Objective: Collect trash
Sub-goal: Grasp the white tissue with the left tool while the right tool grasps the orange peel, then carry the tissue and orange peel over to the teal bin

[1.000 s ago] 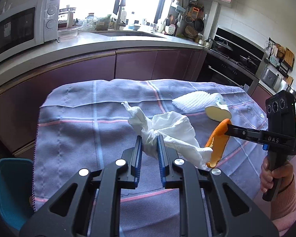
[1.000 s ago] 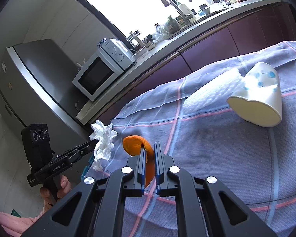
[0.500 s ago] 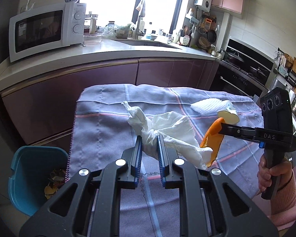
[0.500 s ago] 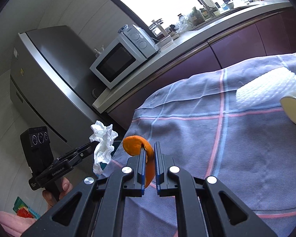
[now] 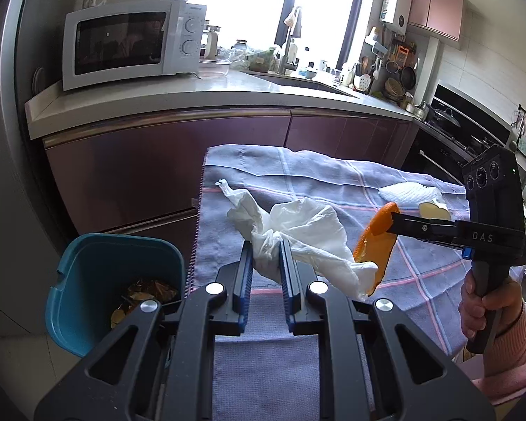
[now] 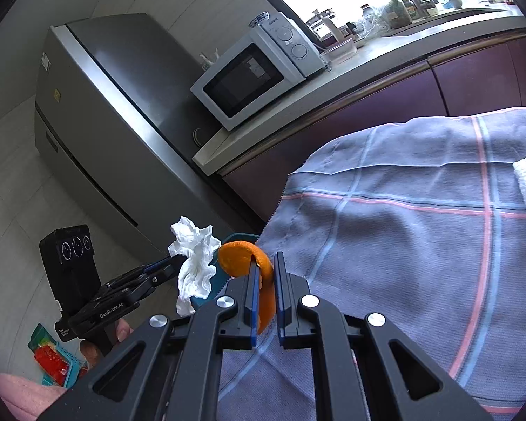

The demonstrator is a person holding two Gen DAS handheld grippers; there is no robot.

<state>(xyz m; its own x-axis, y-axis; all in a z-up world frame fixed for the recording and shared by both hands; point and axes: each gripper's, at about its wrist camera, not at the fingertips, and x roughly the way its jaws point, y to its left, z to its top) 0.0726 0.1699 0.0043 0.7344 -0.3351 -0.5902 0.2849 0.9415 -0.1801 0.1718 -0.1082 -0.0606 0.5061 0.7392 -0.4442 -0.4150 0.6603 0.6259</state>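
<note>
Left gripper point(image 5: 265, 256) clamping tissue point(image 5: 298, 231); right gripper point(image 6: 264, 273) clamping orange peel point(image 6: 249, 259).

Left gripper point(image 5: 265, 258), right gripper point(image 6: 264, 275) — jaws clamped, apparently both raised.

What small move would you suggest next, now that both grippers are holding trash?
Probably carry the left gripper a little further left, over the teal bin, then let go. Its fingers are shut on the tissue, which hangs over the cloth, not the bin. The bin stands open beside the table. The right gripper, shut on the peel, could follow.
</note>
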